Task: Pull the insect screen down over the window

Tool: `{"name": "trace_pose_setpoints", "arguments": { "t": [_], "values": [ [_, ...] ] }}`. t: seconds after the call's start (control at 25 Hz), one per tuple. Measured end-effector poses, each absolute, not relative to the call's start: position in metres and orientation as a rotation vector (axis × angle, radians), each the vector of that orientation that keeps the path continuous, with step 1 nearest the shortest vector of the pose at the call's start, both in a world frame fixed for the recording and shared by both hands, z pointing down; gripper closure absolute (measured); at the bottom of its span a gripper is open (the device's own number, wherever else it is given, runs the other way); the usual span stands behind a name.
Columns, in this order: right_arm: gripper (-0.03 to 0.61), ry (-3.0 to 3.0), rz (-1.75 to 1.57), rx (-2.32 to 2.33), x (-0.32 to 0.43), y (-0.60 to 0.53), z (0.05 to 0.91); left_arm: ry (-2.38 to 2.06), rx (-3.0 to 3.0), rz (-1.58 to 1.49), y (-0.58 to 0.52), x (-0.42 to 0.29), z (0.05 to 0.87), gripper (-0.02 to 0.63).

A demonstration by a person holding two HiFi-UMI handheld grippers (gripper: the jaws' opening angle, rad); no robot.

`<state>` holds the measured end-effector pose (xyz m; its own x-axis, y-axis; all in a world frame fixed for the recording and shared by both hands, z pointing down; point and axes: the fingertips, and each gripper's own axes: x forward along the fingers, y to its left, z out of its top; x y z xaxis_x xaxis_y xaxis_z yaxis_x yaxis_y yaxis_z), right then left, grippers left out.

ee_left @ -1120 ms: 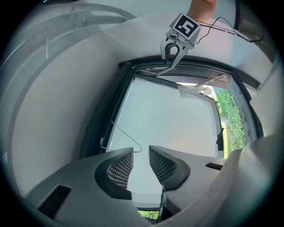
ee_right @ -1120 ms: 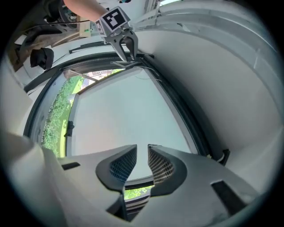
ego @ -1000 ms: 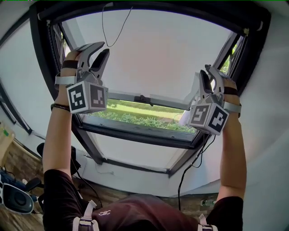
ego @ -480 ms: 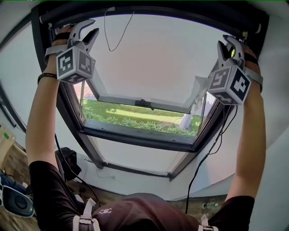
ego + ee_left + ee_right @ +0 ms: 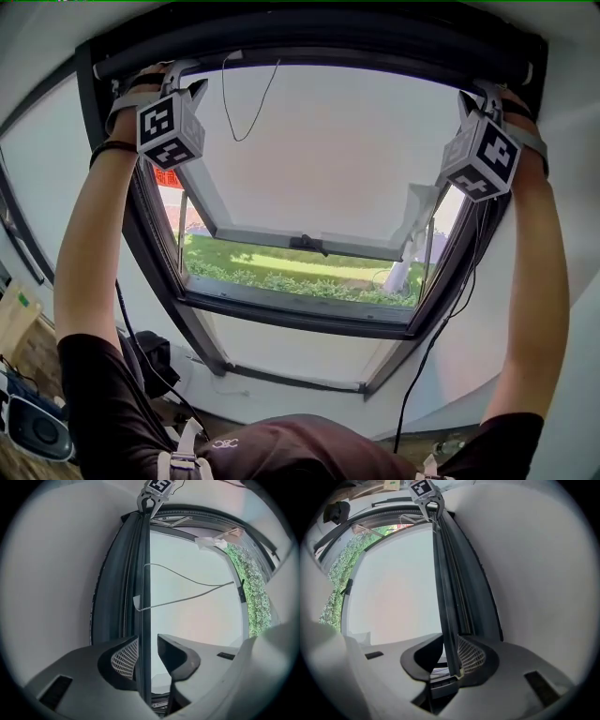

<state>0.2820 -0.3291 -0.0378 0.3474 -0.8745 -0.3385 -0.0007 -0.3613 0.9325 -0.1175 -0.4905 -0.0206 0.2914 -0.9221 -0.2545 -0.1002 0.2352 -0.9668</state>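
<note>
The insect screen's dark pull bar (image 5: 309, 49) lies rolled up along the top of the window frame; a thin cord (image 5: 246, 103) hangs from it. My left gripper (image 5: 187, 80) is raised to the bar's left end and my right gripper (image 5: 483, 94) to its right end. In the left gripper view the bar (image 5: 143, 573) runs between the open jaws of the left gripper (image 5: 147, 653); the meshed pad is against it, the other jaw stands apart. In the right gripper view the bar (image 5: 443, 573) likewise passes between the open jaws of the right gripper (image 5: 450, 660).
The window sash (image 5: 300, 239) is swung outward, with grass (image 5: 281, 272) showing below it. A black cable (image 5: 441, 328) hangs down the right frame. White sloped walls close in on both sides. A bag (image 5: 33, 427) lies on the floor at the lower left.
Both arms have risen from mid-window to the top of the frame, the left gripper toward the left corner, the right toward the right corner. The jaws now straddle the pull bar.
</note>
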Motion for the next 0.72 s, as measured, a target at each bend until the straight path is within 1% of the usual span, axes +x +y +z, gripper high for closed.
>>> {"name": "trace_pose_setpoints", "arguments": {
  "t": [0.4,0.56,0.68,0.72],
  "values": [
    [0.471,-0.828,-1.127,1.674,0.280,-0.341,-0.047,1.137,-1.206,-0.831,-0.509,-0.121,-0.019,0.481],
    [0.490,-0.828,-1.123,1.648,0.281,-0.346,-0.044,1.124,-1.239,-0.837,-0.512,-0.120,-0.018,0.474],
    [0.463,-0.818,-1.103,1.606,0.282,-0.349,-0.038,1.117,-1.278,-0.820,-0.511,-0.120,-0.018,0.477],
    [0.443,-0.816,-1.092,1.592,0.283,-0.349,-0.037,1.118,-1.282,-0.808,-0.511,-0.119,-0.018,0.477]
  ]
}}
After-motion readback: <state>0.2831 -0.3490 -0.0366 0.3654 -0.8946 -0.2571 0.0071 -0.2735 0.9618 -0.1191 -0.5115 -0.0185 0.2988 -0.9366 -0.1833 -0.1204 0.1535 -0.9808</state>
